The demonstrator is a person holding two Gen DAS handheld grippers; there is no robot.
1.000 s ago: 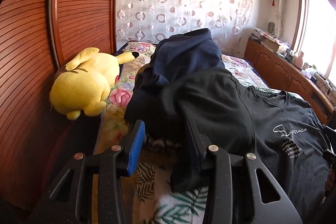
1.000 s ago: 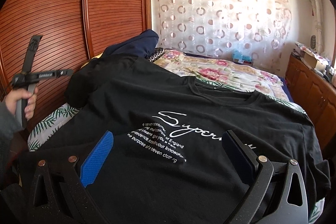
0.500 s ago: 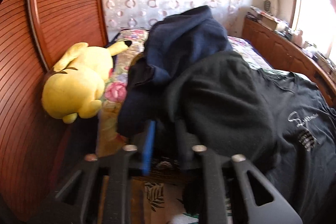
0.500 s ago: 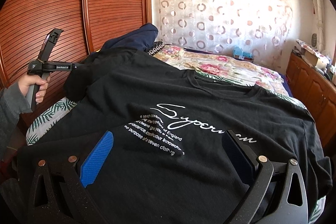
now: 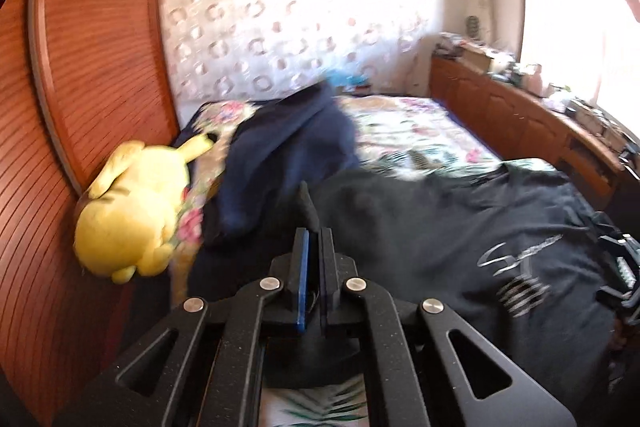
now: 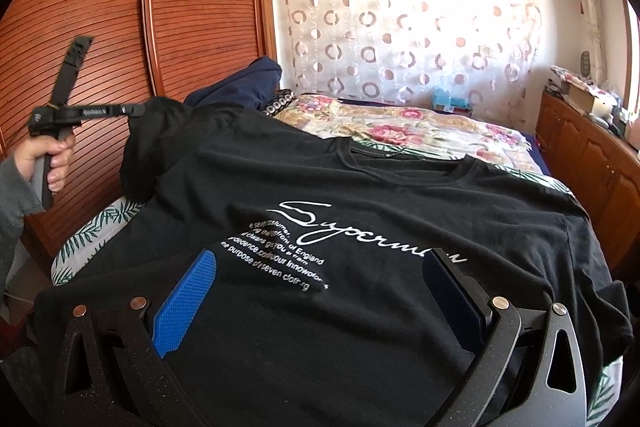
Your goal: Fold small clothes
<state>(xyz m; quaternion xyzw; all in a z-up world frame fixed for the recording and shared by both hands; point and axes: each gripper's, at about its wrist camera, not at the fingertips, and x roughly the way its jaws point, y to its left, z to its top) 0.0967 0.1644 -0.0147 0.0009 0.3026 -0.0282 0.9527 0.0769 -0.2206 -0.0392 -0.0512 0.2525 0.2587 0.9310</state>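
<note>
On the bed lies a soft black T-shirt (image 6: 360, 187) with white print. Left gripper (image 5: 313, 239) pinches its sleeve, lifted; right gripper (image 6: 320, 291) hovers spread wide above it.

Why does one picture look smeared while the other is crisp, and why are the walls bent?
Left wrist view: motion blur smears the curtain and yellow plush toy; the window glares white. Right wrist view: sharp, the black T-shirt lettering readable. Both views: the fisheye lens bows the wooden wardrobe.

Black printed t-shirt (image 6: 360, 187) spread front-up on bed, left sleeve lifted.
</note>
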